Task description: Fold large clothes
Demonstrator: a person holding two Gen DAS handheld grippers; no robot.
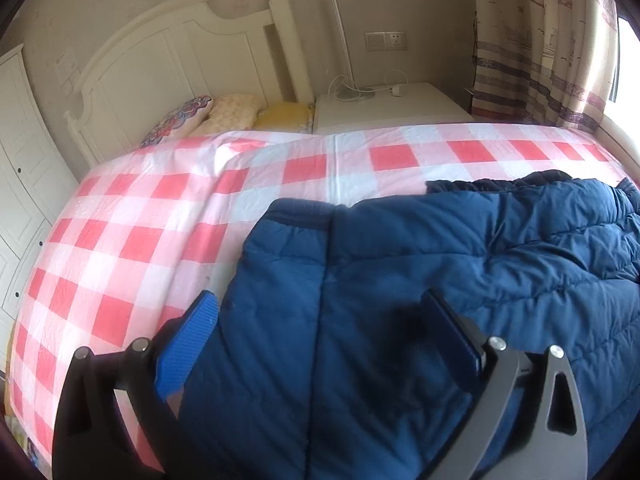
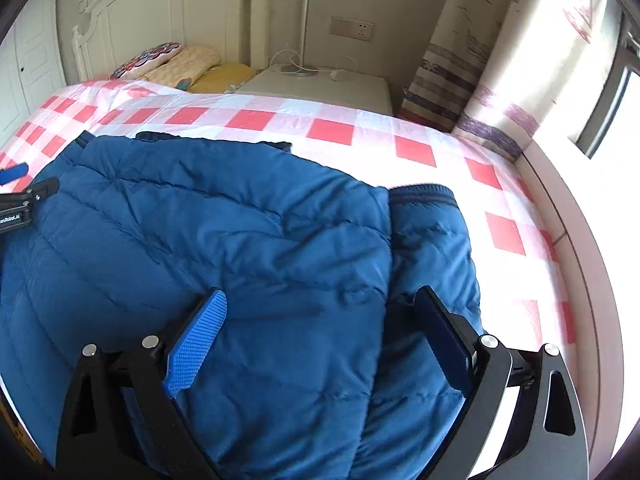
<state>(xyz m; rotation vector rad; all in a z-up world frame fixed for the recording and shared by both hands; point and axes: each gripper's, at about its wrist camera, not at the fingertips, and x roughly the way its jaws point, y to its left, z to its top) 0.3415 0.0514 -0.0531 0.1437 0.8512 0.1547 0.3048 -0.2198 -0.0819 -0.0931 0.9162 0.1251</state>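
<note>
I count one blue padded jacket at frame centre, three pillows at upper left, one nightstand at top centre, one lamp and two grippers, left gripper, right gripper.

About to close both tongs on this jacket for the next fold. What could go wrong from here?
1. Both left tongs and right tongs hang open over the puffy blue jacket; they may pinch only the top layer.
2. The folded-over sleeve could slide loose.
3. The checked bedcover may get caught.
</note>
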